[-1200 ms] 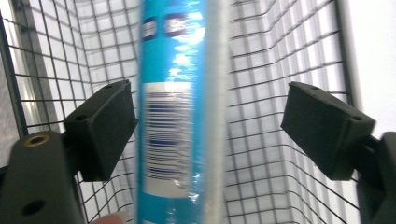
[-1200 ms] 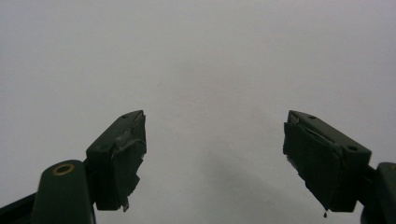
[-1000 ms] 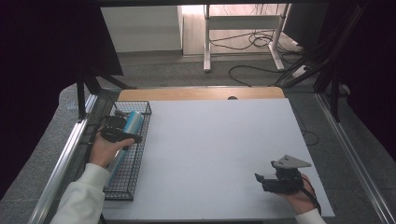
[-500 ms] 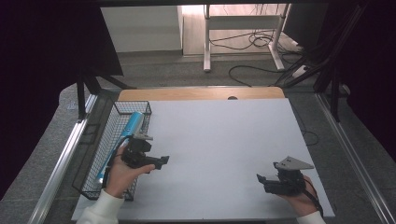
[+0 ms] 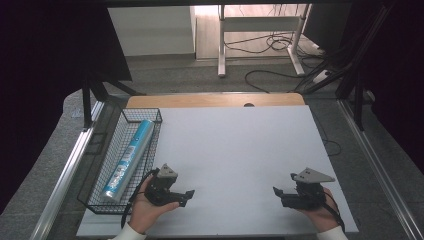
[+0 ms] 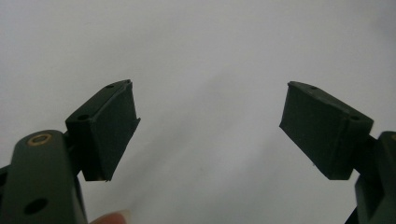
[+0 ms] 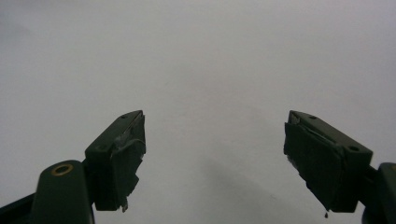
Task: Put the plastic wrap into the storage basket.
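We work over a white table (image 5: 240,165) whose surface is bare between the two hands. Along its left edge sits a black wire basket (image 5: 152,131), and in it lies a blue roll (image 5: 128,160), a long cylinder with a printed label; we cannot read what it contains. The roll's long axis runs from the far end of the basket toward the near left corner, roughly parallel to the table's left edge. It lies to the left of, and slightly beyond, our left hand-held gripper (image 5: 185,196), which rests just beside the basket's near right side and points right, away from the roll. Our right hand-held gripper (image 5: 277,192) rests well apart, near the table's near right corner, so the left hand is the nearer one for any reach to the roll. Both hand-held grippers have their jaws spread wide, left (image 6: 210,126) and right (image 7: 215,154), with nothing between them and only the table surface ahead.
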The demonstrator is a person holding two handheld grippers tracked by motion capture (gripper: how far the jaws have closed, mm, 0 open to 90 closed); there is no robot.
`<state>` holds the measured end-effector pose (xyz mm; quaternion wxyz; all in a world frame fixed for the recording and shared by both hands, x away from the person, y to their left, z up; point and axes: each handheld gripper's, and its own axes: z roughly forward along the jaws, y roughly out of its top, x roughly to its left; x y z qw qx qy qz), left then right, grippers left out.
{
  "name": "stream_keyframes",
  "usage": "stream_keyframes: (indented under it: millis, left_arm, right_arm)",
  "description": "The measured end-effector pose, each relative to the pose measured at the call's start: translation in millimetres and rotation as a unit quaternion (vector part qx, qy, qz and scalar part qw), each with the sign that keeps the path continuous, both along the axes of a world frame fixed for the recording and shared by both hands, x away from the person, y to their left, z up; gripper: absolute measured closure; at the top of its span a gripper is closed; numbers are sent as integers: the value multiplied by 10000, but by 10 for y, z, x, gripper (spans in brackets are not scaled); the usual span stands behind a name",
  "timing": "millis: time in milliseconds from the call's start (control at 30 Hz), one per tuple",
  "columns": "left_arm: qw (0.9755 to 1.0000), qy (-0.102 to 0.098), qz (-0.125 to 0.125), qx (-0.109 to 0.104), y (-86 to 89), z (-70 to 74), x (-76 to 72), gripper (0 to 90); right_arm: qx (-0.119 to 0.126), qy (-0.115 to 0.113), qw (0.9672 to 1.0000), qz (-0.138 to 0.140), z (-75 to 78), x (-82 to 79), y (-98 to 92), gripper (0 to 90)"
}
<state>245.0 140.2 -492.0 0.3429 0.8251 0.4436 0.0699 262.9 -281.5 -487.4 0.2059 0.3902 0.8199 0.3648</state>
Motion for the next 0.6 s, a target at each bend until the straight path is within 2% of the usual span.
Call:
stream_keyframes:
  millis: [233, 367, 600]
  left_arm:
    - [10000, -23, 36, -41, 3, -1, -10, 185]
    - [10000, 4, 9, -22, 4, -5, -10, 184]
    - [9999, -68, 85, -87, 31, 19, -20, 189]
  right_arm:
    - [37, 18, 10000, 13, -9, 3, -5, 214]
    - [52, -23, 10000, 52, -2, 1, 7, 214]
    - [131, -131, 9998, 38, 19, -6, 2, 214]
